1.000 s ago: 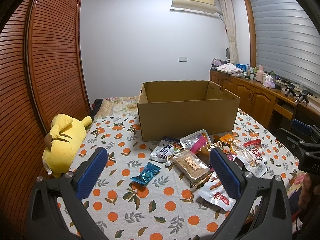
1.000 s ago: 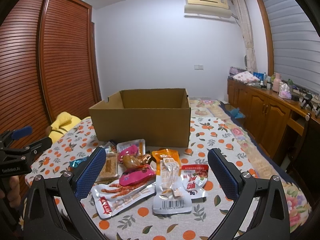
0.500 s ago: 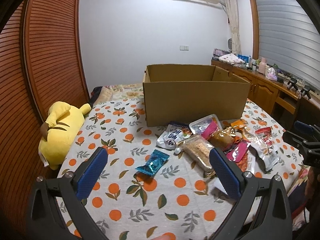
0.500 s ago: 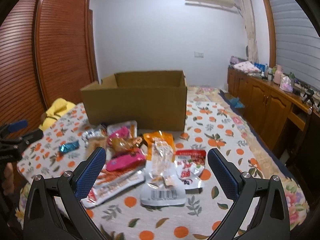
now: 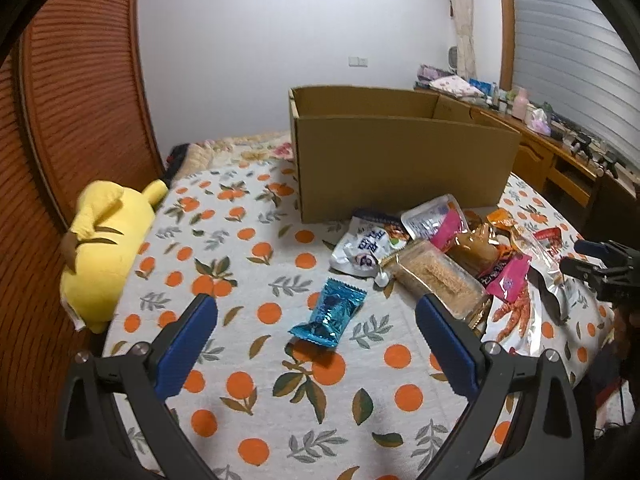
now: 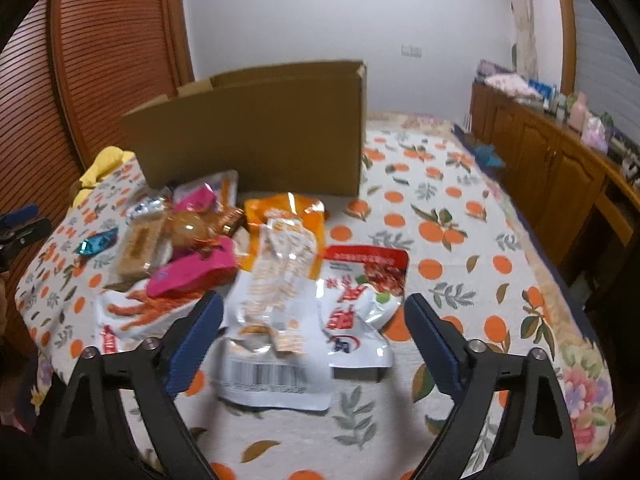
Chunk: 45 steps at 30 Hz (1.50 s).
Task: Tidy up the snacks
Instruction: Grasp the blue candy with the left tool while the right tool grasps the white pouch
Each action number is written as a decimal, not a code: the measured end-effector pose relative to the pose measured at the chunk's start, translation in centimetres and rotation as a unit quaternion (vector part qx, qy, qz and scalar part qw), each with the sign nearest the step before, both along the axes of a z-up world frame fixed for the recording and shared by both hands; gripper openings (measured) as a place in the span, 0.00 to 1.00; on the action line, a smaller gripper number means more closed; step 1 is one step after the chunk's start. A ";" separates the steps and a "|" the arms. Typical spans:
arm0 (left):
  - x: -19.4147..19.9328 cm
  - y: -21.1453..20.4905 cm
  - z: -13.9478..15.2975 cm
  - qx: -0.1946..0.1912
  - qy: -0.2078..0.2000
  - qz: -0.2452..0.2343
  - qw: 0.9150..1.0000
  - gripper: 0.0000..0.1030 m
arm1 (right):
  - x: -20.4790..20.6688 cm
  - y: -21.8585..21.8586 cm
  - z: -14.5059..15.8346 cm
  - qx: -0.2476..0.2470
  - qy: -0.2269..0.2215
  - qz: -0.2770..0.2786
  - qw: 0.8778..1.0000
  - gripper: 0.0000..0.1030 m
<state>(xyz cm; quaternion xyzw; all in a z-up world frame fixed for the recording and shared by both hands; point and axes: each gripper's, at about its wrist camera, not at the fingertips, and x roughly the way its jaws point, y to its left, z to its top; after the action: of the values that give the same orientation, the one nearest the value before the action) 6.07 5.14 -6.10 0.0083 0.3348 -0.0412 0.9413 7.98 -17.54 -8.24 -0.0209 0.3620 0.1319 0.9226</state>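
**Two claws over a bed strewn with snacks**

The snacks lie in a loose heap on a bed (image 5: 256,396) covered with an orange-print sheet, just in front of an open cardboard box (image 5: 400,164) that stands farther back on the bed toward the far wall.

The left claw (image 5: 316,336) hangs above the sheet with its blue-padded jaws spread wide and nothing gripped. Between the jaws, lower on the sheet and untouched, lies a blue foil packet (image 5: 330,314), apart from the heap toward the bed's left side. To its right sit a clear pack of brown crumbly cake (image 5: 436,280), a white pouch (image 5: 362,250) just before the box, and a pink wrapper (image 5: 506,276).

The right claw (image 6: 312,328) hovers over the heap's near end, its jaws wide but closing, gripping nothing. Between them lie a clear packet with a barcode (image 6: 276,320) and, touching it on the right, a red-and-white pouch (image 6: 360,292). An orange bag (image 6: 288,210) lies behind these, near the box front.

A yellow plush toy (image 5: 102,252) rests along the bed's left edge, against the wooden wardrobe (image 5: 72,112).
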 end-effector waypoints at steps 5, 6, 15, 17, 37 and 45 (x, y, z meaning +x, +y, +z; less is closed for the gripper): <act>1.0 0.2 -0.7 -0.001 0.022 -0.013 1.000 0.96 | 0.6 -1.6 0.0 0.014 0.007 -0.009 1.000 0.83; 1.3 0.3 -0.9 -0.003 0.026 -0.015 1.000 0.96 | 0.8 -1.8 0.0 0.011 0.010 -0.013 1.000 0.81; 2.8 0.3 -2.8 0.003 0.058 -0.036 0.998 0.93 | 3.5 -2.3 -1.9 -0.019 0.060 -0.004 0.998 0.69; 3.1 0.3 -3.1 0.007 0.062 -0.040 0.997 0.93 | 3.5 -2.0 -2.0 -0.038 0.059 0.004 0.998 0.69; 5.1 0.1 -4.8 0.013 0.092 -0.062 0.994 0.54 | 2.9 -3.4 -1.5 -0.049 0.040 0.009 0.998 0.34; 5.3 0.9 -4.7 0.002 0.083 -0.053 0.995 0.24 | 3.4 -4.1 -0.8 -0.030 0.042 0.020 0.998 0.27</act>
<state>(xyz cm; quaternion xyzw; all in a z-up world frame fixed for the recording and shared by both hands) 11.33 6.00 -10.82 0.0251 0.4106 -0.0912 0.9069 11.37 -21.62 -9.02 -0.0502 0.4040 0.1402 0.9026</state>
